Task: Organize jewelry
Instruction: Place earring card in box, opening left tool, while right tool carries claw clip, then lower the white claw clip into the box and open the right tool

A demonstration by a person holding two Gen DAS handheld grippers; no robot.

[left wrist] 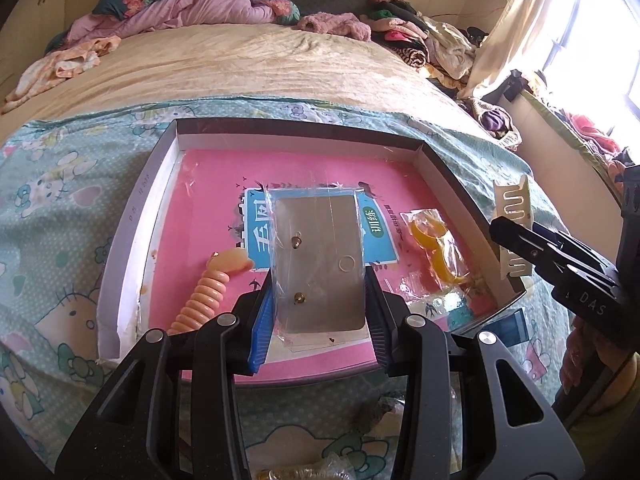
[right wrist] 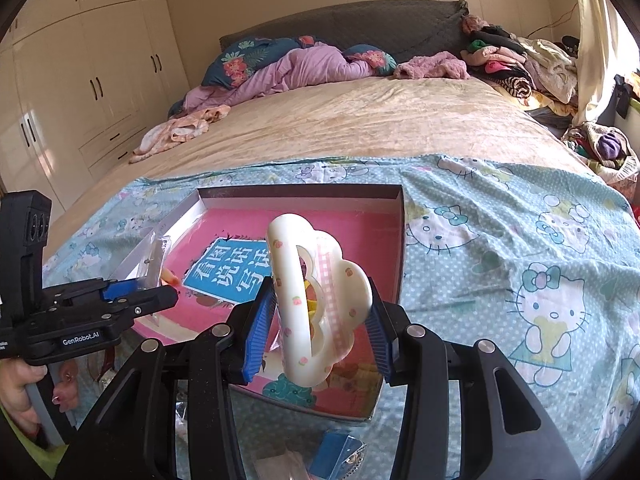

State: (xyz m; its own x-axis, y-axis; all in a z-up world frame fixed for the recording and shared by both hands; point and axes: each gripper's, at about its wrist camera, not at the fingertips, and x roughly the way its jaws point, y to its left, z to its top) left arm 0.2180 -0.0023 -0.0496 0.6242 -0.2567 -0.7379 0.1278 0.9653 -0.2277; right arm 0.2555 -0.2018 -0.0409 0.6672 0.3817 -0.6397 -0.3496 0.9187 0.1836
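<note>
L claw [left wrist: 319, 300] clamped on a clear plastic packet w/ a grey card [left wrist: 318, 256] inside; two small stud earrings [left wrist: 296, 242] pinned on the card, one above the other. Blue pads [left wrist: 262, 320] press the packet's side edges. Packet held above the shallow box [left wrist: 152, 200], roughly over its centre; can't tell if it touches the box floor.

R claw [right wrist: 320, 320] clamped on a cream hair clip [right wrist: 316, 300] w/ small fruit print and scalloped cloud-like edge, held tilted over the near part of the same box. In the left wrist view the clip's teeth show over the box's right wall.

Box: white walls, pink book cover w/ blue title panel [left wrist: 256, 236] lining the bottom. Already in it:
- peach coil hair tie [left wrist: 204, 296], left of centre, lying on the pink floor
- orange item in clear bag [left wrist: 436, 248], right side, near the right wall

Box sits on a teal cartoon-cat sheet [right wrist: 520, 260] at the foot of the bed [right wrist: 360, 128]. More small packets on the sheet just in front of the box: a blue one [right wrist: 340, 448] and an amber one [left wrist: 296, 472], both partly hidden behind the claws.

Person's hand [right wrist: 20, 392] grips the L claw's handle, seen at left of right wrist view.
</note>
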